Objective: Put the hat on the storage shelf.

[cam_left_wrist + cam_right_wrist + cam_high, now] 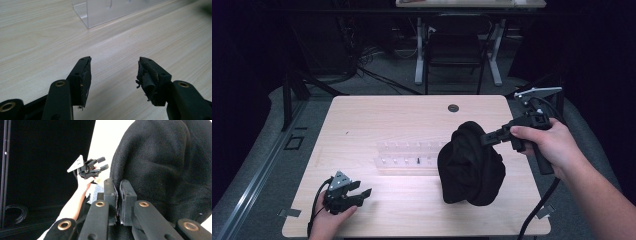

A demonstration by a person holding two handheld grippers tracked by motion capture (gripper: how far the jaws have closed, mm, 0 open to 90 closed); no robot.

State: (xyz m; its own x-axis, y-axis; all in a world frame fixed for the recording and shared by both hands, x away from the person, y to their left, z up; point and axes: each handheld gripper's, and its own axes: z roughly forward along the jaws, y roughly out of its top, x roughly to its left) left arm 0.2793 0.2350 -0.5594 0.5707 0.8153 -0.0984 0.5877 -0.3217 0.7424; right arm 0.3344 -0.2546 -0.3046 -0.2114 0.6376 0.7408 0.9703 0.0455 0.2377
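Note:
A black cloth hangs bunched over the right half of the wooden table, its lower end near the tabletop. My right gripper is shut on the cloth's upper edge and holds it up. In the right gripper view the jaws are pressed together against the dark fabric. My left gripper rests low at the table's front left, open. Its jaws stand apart over bare wood with nothing between them. It also appears far off in the right gripper view.
A clear plastic rack lies across the middle of the table, just left of the cloth; its corner is ahead of the left jaws. A round cable hole sits near the far edge. A dark chair stands beyond the table.

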